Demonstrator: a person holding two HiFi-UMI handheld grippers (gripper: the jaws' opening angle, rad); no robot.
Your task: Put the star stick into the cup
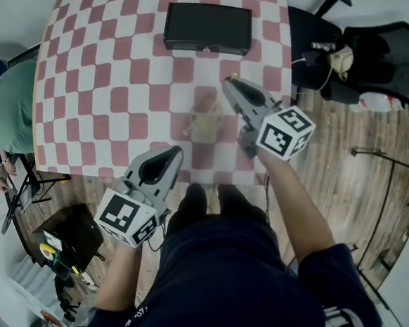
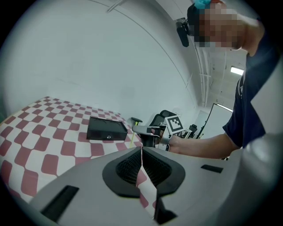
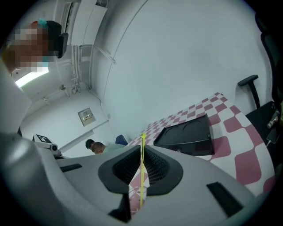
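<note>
Head view looks steeply down; both gripper views share the black box [image 1: 208, 28].

A table [image 1: 113, 82] under a red-and-white checked cloth carried a flat black box [image 1: 208, 28] near its far edge. A black office chair [image 1: 383, 57] stood on the wooden floor [image 1: 346, 176] to the right. A person in a green shirt [image 1: 9, 104] was at the table's left side, and a black case [image 1: 73, 236] sat on the floor nearby.

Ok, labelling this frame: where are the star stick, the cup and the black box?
star stick [image 3: 142, 170]: right gripper view, shaft middle.
cup [image 1: 205, 122]: head view, side wall.
black box [image 1: 208, 28]: head view, top face.
</note>
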